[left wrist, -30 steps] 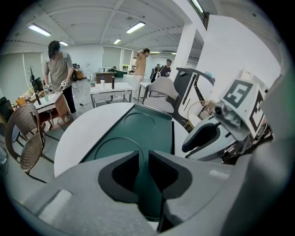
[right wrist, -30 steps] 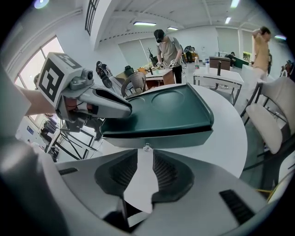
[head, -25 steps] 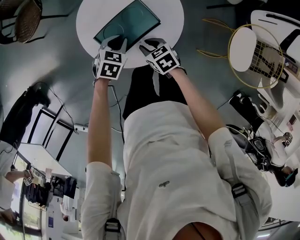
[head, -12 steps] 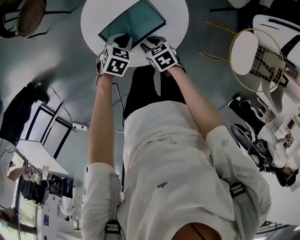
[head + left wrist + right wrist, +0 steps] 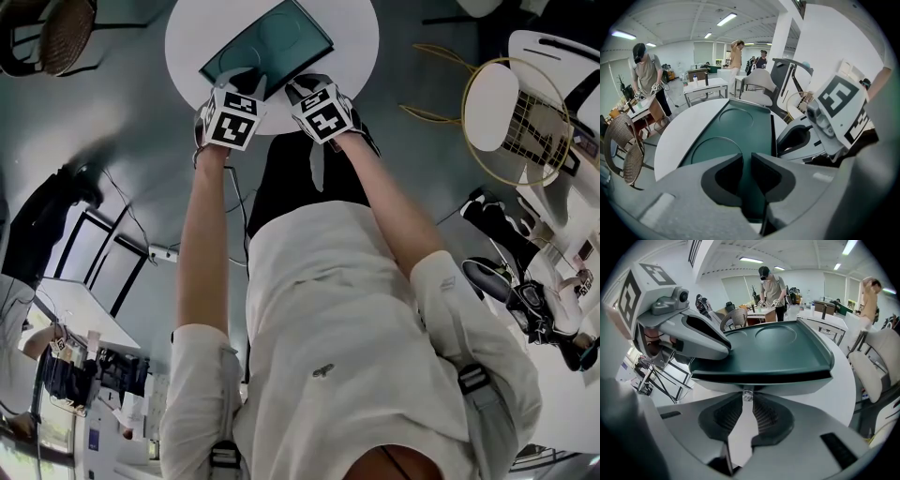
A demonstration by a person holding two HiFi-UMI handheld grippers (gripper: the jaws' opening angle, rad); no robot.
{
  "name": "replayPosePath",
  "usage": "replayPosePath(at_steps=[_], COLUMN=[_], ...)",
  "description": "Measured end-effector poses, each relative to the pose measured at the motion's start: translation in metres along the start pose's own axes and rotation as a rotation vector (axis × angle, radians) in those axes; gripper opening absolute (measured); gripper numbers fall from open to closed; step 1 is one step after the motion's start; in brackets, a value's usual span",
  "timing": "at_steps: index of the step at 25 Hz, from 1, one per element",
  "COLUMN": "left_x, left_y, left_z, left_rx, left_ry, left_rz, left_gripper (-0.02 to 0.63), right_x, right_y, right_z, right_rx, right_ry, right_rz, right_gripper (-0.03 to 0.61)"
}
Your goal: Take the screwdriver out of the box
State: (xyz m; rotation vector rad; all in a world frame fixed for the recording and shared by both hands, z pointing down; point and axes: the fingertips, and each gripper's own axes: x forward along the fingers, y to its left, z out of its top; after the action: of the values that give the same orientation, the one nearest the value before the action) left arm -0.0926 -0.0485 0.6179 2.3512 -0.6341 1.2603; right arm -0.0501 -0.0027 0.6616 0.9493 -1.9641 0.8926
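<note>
A dark green box (image 5: 267,42) lies shut on the round white table (image 5: 347,28); no screwdriver shows. My left gripper (image 5: 239,82) rests over the lid's near left edge. In the left gripper view its jaws (image 5: 746,159) stand almost together, with only a slit of green lid (image 5: 736,131) between them. My right gripper (image 5: 302,89) is at the near front of the box. Its jaws (image 5: 747,398) are closing, the fingertips pinching a small clear tab (image 5: 747,394) below the lid's front rim (image 5: 778,373). Each gripper shows in the other's view: right gripper (image 5: 834,117), left gripper (image 5: 684,329).
A yellow wire chair (image 5: 511,98) stands to the table's right and a wicker chair (image 5: 66,33) to its left. Beyond the table are desks, white chairs and people standing: a person (image 5: 647,75), another person (image 5: 771,287). Cables lie on the floor.
The head view has shifted a little. Both grippers keep their places at the box's near edge, and the box has not moved.
</note>
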Motion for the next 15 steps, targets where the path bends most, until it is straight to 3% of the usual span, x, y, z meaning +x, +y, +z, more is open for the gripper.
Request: replayPosePath(at_steps=[15], left_x=[-0.001], left_y=[-0.002], left_z=[-0.001], left_rx=[0.002], left_ry=[0.003], left_rz=[0.011], left_gripper=[0.055], right_x=[-0.018], right_y=[0.007], right_z=[-0.04], right_rx=[-0.003], right_ry=[0.037], right_rz=[0.008], right_gripper=[0.071])
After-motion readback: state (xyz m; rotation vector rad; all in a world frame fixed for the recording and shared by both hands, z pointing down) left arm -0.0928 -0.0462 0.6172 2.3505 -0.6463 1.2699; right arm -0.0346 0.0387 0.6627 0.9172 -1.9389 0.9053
